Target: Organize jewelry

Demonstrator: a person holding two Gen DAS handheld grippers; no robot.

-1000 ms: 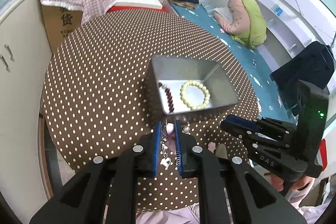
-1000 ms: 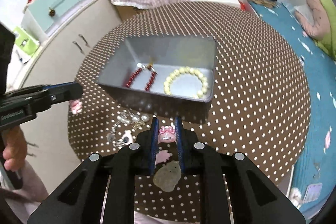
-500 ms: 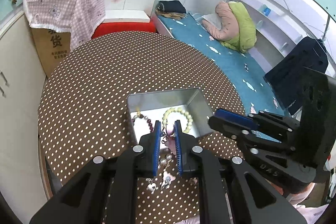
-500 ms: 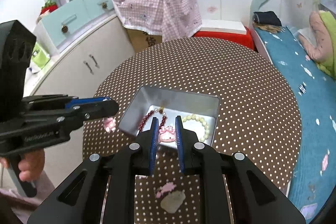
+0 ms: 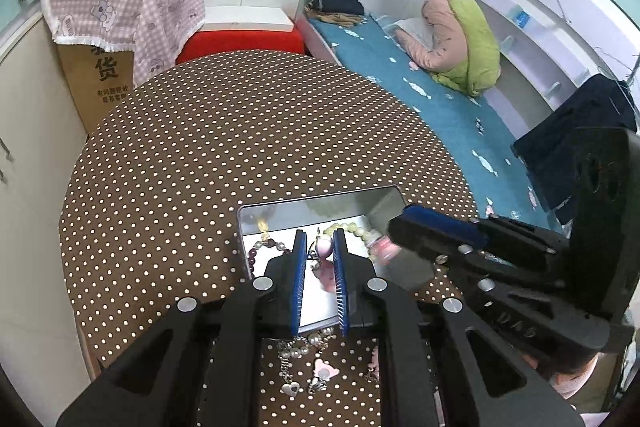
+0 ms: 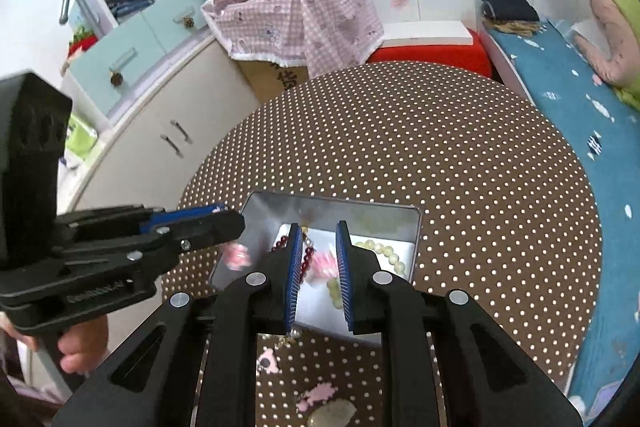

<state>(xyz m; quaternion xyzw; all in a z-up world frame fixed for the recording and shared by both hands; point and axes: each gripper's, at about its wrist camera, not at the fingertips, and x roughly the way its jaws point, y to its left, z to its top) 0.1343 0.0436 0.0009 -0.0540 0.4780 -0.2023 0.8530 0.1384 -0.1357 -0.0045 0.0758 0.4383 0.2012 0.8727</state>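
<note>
Both grippers have risen over the shiny rectangular metal tin (image 5: 362, 201) since earlier. Left wrist view: left gripper (image 5: 320, 251) pinches a pink charm (image 5: 323, 247). Right wrist view: right gripper (image 6: 318, 251) fingers are barely parted, and its blurred pink clip (image 6: 325, 262) shows between them above the tin (image 6: 416, 223).

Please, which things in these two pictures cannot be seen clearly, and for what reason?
- Pink charm in the right gripper: motion blur in both views, so its shape is unreadable.
- Pink pendant in the left gripper: in the left wrist view, the fingers cover part of it.
- Tin: gripper fingers hide its near floor in both views.
- Loose trinkets: left wrist view, too small and half under the gripper.
</note>
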